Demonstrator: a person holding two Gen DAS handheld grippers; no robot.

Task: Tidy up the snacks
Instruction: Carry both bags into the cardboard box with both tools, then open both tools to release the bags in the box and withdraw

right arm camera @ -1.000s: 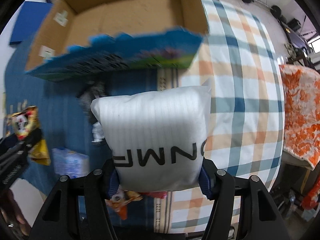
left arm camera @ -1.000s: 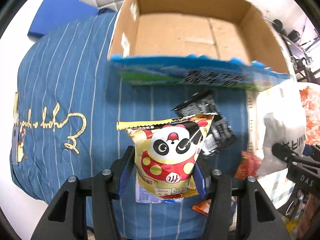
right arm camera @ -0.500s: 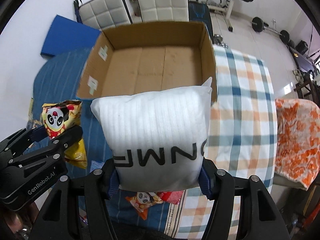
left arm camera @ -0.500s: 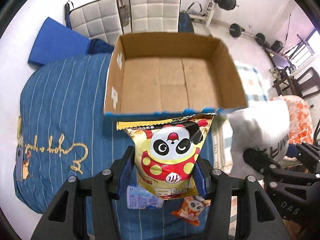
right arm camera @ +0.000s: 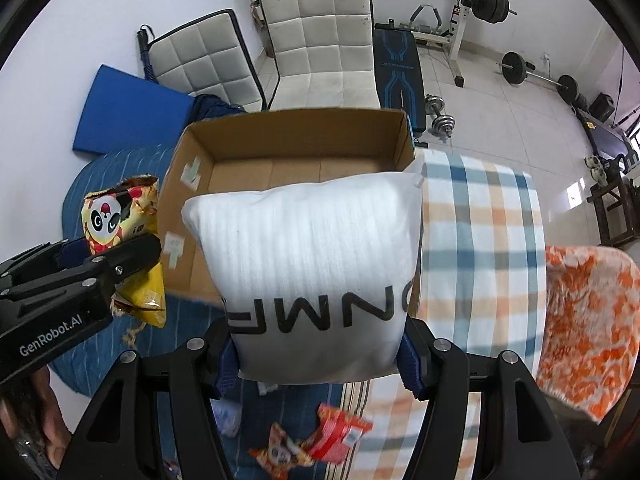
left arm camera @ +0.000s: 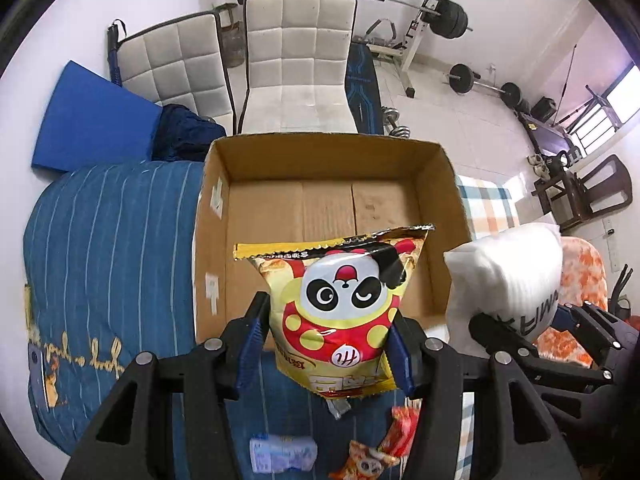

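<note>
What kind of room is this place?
Probably a room at home used as a gym: a barbell rack, a weight bench and dumbbells stand behind two white chairs.

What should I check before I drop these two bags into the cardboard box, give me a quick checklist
1. Left gripper grip on the panda snack bag: ok, clamped between both blue pads.
2. Right gripper grip on the white bag: ok, pinched at its lower end.
3. Cardboard box open: ok, no flaps over the top.
4. Room in the box: ok, the visible floor is bare cardboard.
5. Bags over the opening: cannot tell; both appear near the front edge.
6. Space between the grippers: ok, they sit side by side, apart.
7. Loose snacks left on the cloth: not ok, several remain.
</note>
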